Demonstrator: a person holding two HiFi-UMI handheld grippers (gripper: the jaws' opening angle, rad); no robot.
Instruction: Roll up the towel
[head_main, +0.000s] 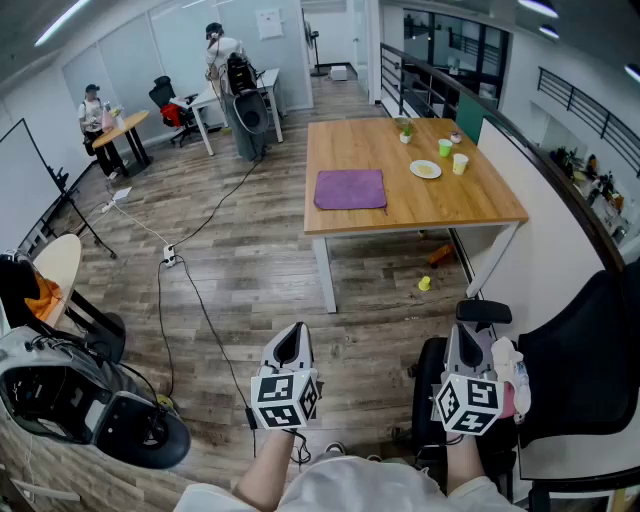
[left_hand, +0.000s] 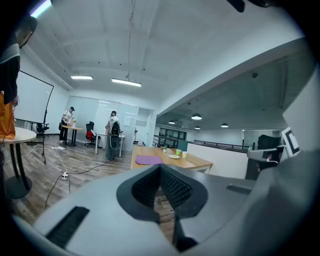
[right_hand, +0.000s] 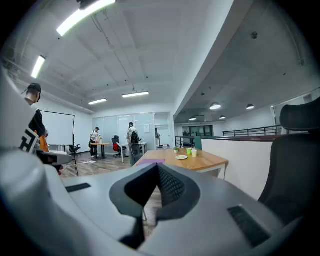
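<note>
both our grippers, left (head_main: 291, 345) and right (head_main: 470, 335), closed and empty, well short of the table (head_main: 480, 205). purple towel (head_main: 350, 188) lies flat there, unrolled; nothing done yet.

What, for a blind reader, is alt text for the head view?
A purple towel lies flat on a wooden table across the room, beside a plate and a green cup. Nearer, the left hand-held gripper and right hand-held gripper are shut, empty.
</note>
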